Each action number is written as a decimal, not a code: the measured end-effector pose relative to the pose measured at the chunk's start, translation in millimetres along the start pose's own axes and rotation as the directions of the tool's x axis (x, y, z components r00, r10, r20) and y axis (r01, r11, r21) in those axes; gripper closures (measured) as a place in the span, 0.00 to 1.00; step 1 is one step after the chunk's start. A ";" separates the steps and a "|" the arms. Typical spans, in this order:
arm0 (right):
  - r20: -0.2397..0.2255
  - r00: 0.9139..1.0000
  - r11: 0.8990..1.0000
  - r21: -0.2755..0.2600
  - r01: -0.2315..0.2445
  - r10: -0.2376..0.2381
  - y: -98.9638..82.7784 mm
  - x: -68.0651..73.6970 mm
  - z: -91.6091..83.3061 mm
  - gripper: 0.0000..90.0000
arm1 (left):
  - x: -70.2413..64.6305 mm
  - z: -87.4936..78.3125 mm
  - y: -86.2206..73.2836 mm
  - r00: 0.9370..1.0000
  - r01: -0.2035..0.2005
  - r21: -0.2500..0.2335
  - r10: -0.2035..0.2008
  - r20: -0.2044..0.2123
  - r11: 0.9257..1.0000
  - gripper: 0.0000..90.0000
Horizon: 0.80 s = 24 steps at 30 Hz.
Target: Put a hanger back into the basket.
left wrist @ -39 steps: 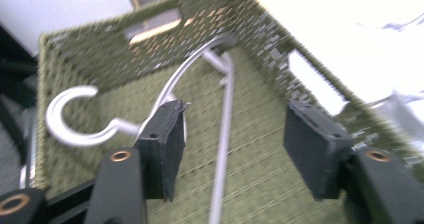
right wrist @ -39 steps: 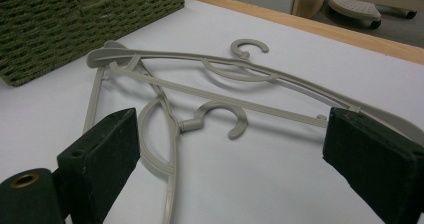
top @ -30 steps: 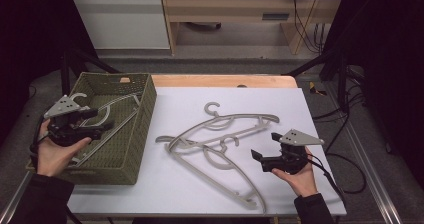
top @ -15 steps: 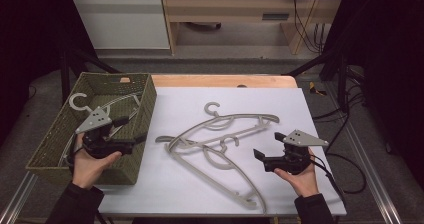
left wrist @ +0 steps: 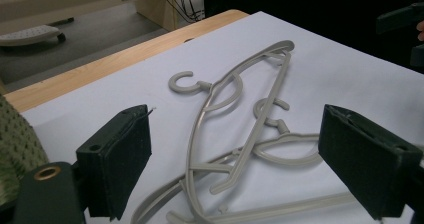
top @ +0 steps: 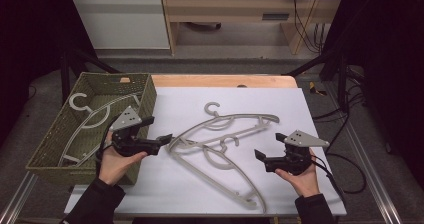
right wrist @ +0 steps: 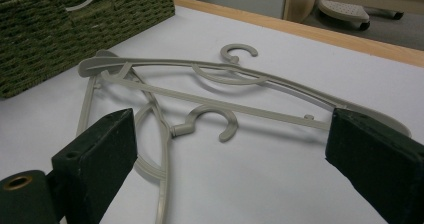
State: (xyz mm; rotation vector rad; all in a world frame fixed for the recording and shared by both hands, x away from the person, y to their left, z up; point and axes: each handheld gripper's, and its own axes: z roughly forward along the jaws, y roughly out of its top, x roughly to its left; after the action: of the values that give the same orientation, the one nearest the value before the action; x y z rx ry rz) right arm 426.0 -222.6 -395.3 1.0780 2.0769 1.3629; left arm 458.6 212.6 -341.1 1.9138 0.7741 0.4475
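the left gripper is hovering just above the white table sheet, right beside the near right corner of the woven green basket, and its black fingers are standing spread wide with nothing pinched between them; they have just been opening further. in the left gripper view the fingers are framing the two grey hangers that are lying tangled on the sheet ahead of them, with no pad touching either one. in the high view the hangers are sitting crossed in the middle of the table, one with its hook pointing toward the far edge, the other with its hook near the centre of the pile and its long arm running toward the near edge. the tip of the left gripper is sitting very close to the left end of the pile; whether it is touching cannot be told. a third hanger is lying inside the basket, resting on its floor. the right gripper is resting low at the right of the pile, near it but apart, and its fingers are also spread wide around empty air, looking along the sheet at both hooks and at the basket wall beyond. a person's hands are holding both grippers from the near edge of the table.
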 end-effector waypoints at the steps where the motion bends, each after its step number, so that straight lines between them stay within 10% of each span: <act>1: 0.000 1.000 1.000 0.000 -0.001 0.001 0.0 -0.2 -0.3 0.08 | -0.1 3.5 2.3 1.000 -0.004 0.005 0.004 0.002 1.000 0.15; 24: -0.011 1.000 1.000 0.017 0.003 -0.003 -2.8 0.1 1.0 0.09 | 7.2 98.7 36.0 0.999 -0.016 0.137 0.011 0.034 0.990 0.24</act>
State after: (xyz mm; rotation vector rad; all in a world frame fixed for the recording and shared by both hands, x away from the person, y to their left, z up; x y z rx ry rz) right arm 425.6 -222.6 -398.2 1.0760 2.1004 1.3556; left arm 535.1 141.3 -353.3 2.0499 0.7879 0.3786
